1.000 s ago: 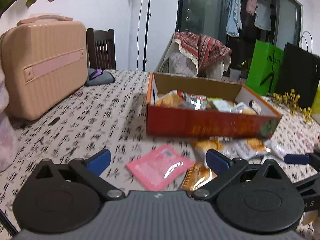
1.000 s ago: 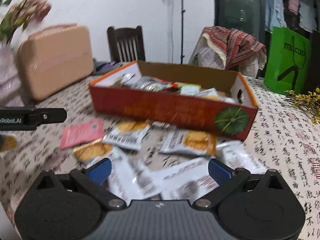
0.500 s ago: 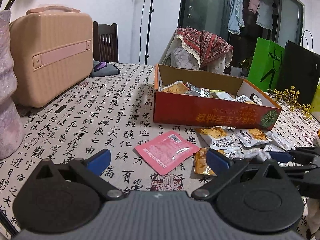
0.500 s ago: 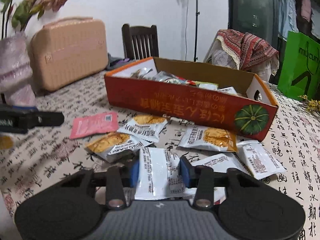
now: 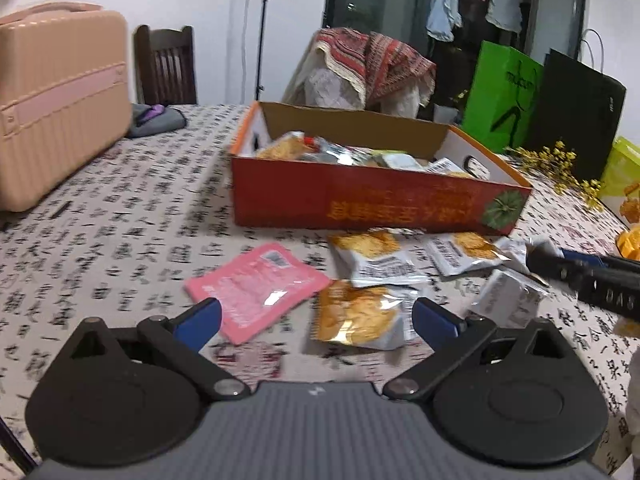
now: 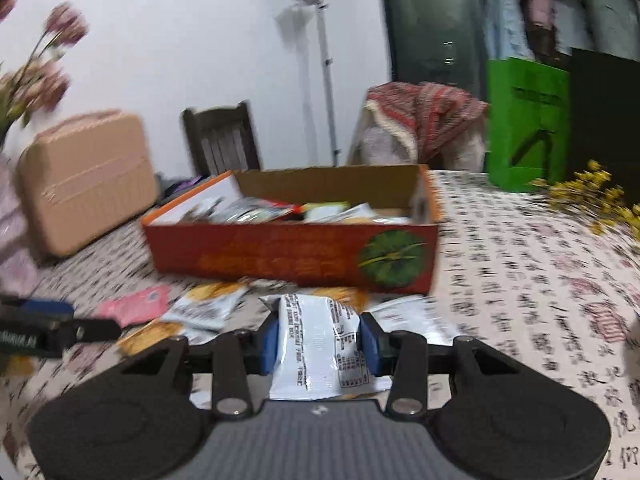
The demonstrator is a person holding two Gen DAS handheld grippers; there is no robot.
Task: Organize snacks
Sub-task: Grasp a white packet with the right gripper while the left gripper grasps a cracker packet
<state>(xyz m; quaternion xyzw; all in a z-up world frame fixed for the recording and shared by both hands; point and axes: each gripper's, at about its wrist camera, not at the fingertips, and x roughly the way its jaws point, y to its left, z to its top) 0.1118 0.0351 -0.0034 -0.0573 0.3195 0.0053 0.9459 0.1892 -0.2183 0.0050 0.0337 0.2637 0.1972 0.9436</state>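
While several packets already fill the red cardboard box [image 6: 292, 256], the right hand-held gripper [image 6: 319, 342] clamps a white snack packet [image 6: 320, 344]; the left hand-held gripper [image 5: 316, 316] gapes empty over loose packets [image 5: 376, 264] on the bench [image 5: 120, 216].

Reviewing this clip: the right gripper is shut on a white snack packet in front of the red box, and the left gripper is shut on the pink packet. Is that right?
Not quite. The left gripper is open and holds nothing; the pink packet lies flat on the tablecloth, as the left wrist view shows. The rest stands: the right gripper is shut on the white snack packet in front of the red box.
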